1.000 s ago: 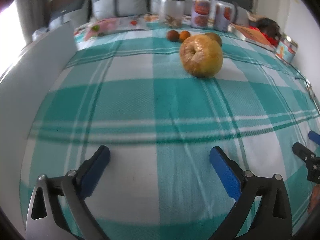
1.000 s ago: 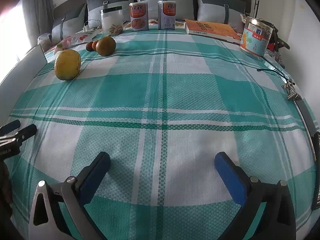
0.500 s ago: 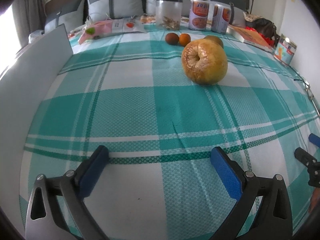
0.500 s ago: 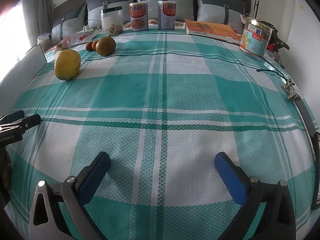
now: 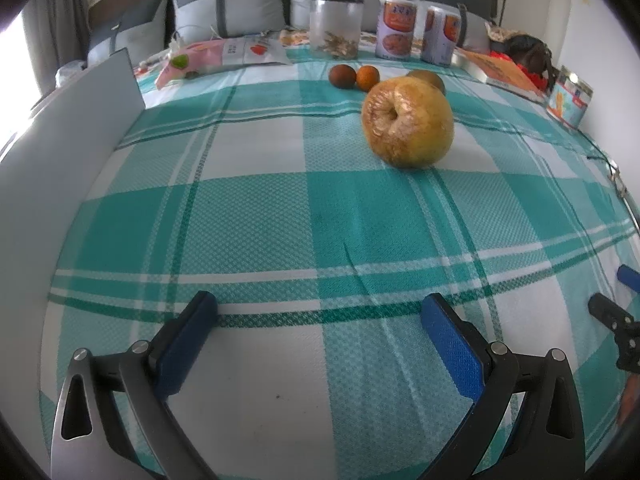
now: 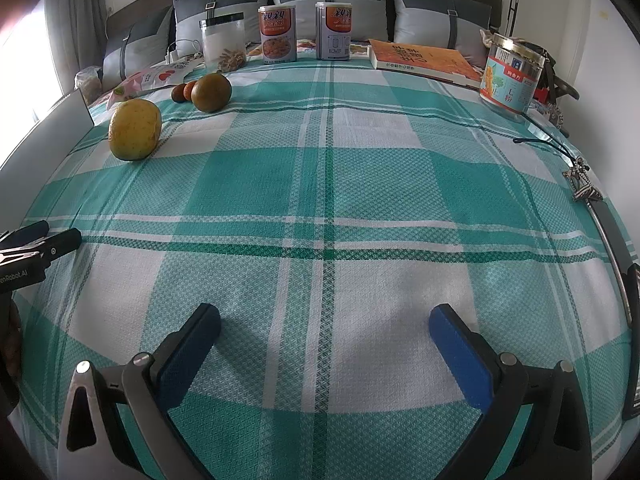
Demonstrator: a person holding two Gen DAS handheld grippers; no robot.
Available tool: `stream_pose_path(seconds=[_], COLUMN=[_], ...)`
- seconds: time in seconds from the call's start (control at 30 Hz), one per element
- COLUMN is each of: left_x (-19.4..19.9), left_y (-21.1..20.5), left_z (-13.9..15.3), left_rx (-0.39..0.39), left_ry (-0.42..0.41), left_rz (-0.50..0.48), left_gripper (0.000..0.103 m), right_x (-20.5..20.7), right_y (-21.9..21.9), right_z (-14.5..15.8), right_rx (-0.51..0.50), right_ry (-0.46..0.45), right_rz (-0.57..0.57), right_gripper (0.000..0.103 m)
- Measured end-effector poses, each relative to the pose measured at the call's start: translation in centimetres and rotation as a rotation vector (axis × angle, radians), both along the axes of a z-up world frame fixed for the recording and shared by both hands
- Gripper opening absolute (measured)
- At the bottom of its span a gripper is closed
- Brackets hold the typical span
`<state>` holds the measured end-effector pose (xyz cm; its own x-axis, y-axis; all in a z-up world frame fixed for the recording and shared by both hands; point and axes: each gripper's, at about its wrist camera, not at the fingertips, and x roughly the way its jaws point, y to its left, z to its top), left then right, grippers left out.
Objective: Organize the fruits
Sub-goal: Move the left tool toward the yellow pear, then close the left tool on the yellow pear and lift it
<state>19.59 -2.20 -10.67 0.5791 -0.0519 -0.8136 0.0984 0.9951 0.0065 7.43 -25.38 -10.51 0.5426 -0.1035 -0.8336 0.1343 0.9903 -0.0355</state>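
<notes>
Fruits lie loose toward the bed's far left corner: large yellow fruit (image 5: 408,124) nearest, brown-green fruit (image 6: 211,92) behind, two small ones (image 5: 354,77) beyond. Left gripper (image 5: 318,330) faces them, spread empty, presumably approaching; right gripper (image 6: 324,338) likewise released.

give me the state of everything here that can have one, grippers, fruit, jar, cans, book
left gripper: open, empty, above the cloth
right gripper: open, empty
large yellow fruit: loose on the cloth, wrinkled around its dimple
brown-green fruit: loose, beside the small ones
two small fruits: side by side, loose
clear jar: upright, lidded, nearly empty
two tall cans: upright
book: closed, flat
</notes>
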Motion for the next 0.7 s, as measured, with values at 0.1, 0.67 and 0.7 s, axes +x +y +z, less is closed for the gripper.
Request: stream_pose_path(seconds=[0.1,0.67,0.7], left_x=[1.0,10.8,10.6], left_y=[-1.4,-6.1,-5.7], left_z=[1.2,3.2,3.2], left_rx=[-0.018,-0.044,-0.061], left_ry=[0.032,0.063,0.07], left_rz=[-0.054,-0.051,-0.053], left_gripper=[0.101,0.066,0.065], right_x=[0.0,0.0,0.0], right_y=[0.0,0.0,0.0], right_z=[0.0,0.0,0.0], right_rx=[0.0,0.0,0.001], right_ry=[0.0,0.0,0.0], right_rz=[0.0,0.0,0.0], right_gripper=[0.103,0.103,0.103])
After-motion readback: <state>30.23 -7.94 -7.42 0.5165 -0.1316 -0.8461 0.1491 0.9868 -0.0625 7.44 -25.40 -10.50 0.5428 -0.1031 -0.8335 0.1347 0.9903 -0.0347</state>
